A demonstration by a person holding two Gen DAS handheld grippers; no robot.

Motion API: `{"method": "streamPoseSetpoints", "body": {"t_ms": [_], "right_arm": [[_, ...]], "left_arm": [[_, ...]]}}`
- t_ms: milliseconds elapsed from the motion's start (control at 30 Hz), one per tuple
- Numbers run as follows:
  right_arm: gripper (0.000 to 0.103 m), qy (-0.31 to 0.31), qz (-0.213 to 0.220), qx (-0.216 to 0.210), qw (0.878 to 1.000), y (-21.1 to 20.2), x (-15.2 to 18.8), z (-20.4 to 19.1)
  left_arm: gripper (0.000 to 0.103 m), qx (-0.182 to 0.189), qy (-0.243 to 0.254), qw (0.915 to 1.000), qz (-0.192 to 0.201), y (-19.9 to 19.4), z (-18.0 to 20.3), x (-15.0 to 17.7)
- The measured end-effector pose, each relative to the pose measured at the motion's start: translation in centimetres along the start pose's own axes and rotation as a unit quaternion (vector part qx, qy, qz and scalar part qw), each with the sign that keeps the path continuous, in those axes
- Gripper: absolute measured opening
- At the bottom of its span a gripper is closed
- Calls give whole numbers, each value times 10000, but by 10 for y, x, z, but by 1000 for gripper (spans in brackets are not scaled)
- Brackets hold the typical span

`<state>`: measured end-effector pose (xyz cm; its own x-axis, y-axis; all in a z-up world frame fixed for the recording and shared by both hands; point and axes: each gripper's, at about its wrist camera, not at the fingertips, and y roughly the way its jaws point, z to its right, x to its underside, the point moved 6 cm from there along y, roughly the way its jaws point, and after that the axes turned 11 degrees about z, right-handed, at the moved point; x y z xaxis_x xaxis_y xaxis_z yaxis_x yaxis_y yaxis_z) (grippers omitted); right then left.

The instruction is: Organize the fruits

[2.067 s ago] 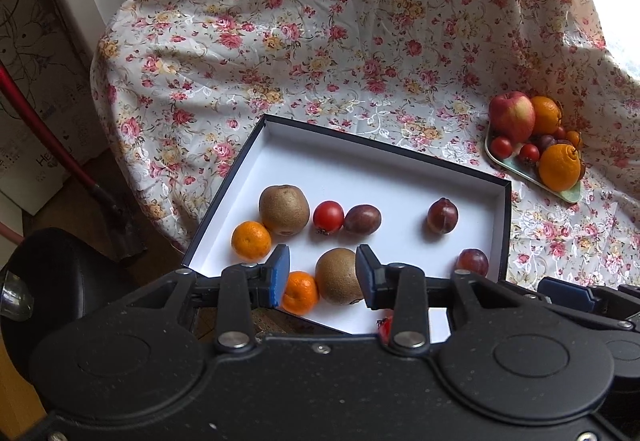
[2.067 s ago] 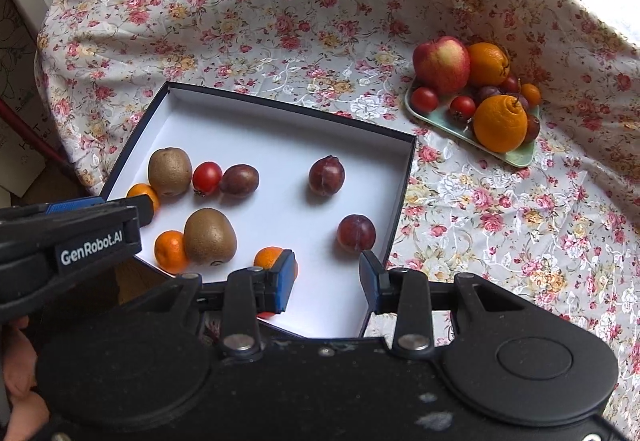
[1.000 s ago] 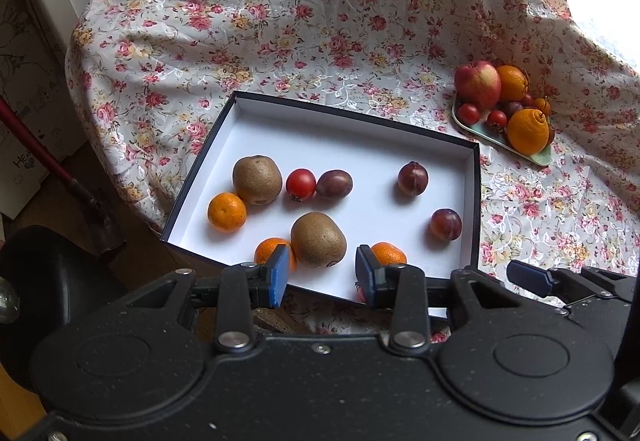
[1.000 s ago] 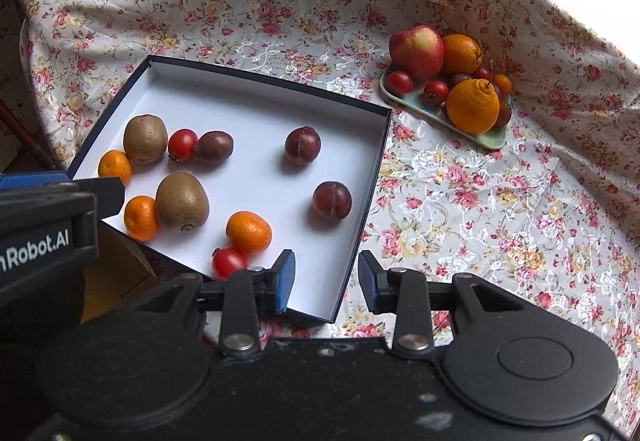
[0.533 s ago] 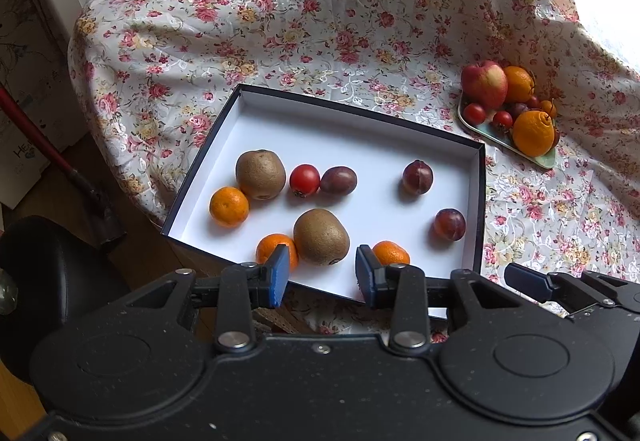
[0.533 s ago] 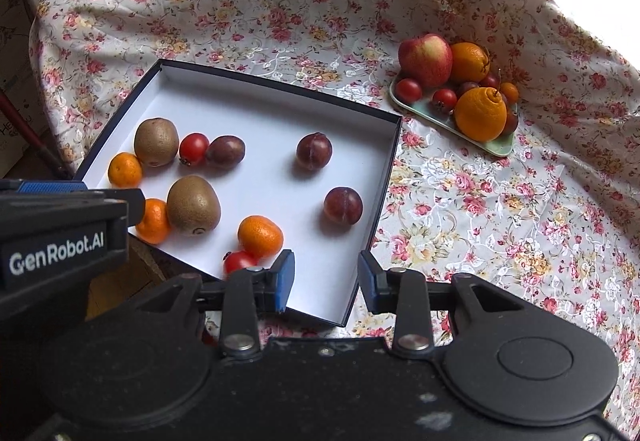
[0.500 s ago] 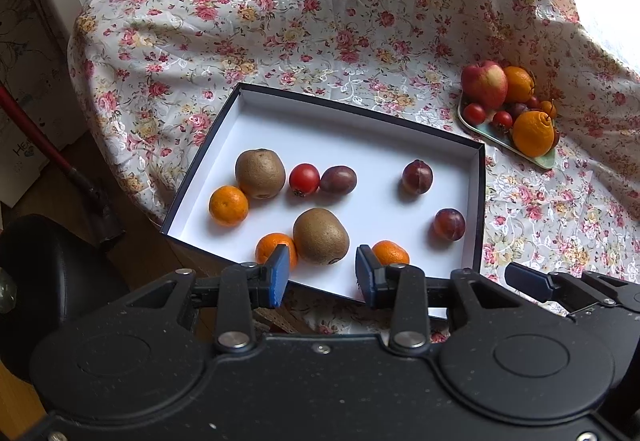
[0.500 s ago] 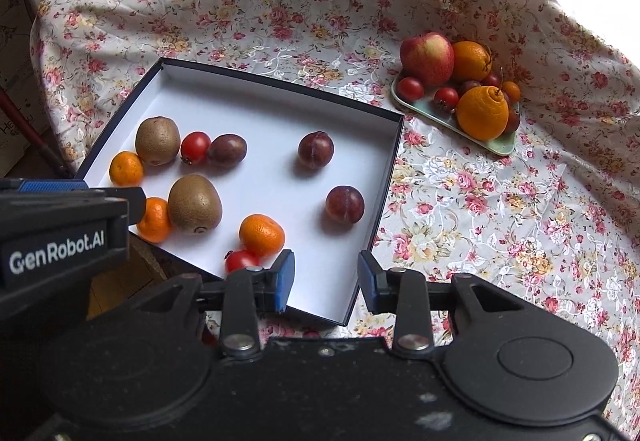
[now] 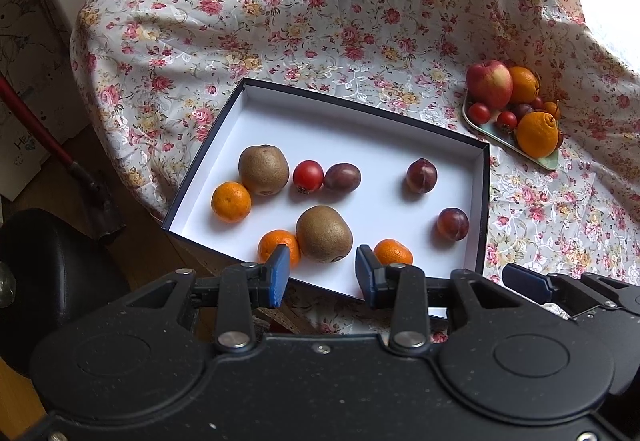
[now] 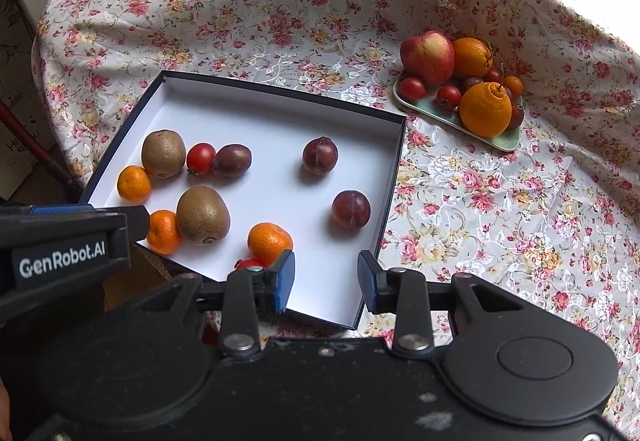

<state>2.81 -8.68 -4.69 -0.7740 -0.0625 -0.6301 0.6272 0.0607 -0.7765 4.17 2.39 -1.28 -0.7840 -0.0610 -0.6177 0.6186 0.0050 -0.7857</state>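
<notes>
The dark-walled box lies on the floral cloth, its near left corner overhanging the cloth's edge; its white floor is bare along the far side and between the two plums on the right and the left cluster. The green tray heaped with fruit sits well apart, far right. The left gripper and the right gripper hover at the box's near wall, both part-open and empty, with a kiwi just beyond the left gripper's gap and a mandarin beside the right gripper's left finger.

Two kiwis, three mandarins, three plums, two tomatoes in one box.
</notes>
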Motion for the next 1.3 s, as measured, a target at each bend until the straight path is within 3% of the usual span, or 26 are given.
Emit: {"method": "streamPoseSetpoints", "body": {"t_ms": [1300], "right_arm": [[36, 14, -274, -126, 9995, 9, 3, -1]], "left_arm": [[47, -37, 67, 9999, -112, 4, 2, 2]]}}
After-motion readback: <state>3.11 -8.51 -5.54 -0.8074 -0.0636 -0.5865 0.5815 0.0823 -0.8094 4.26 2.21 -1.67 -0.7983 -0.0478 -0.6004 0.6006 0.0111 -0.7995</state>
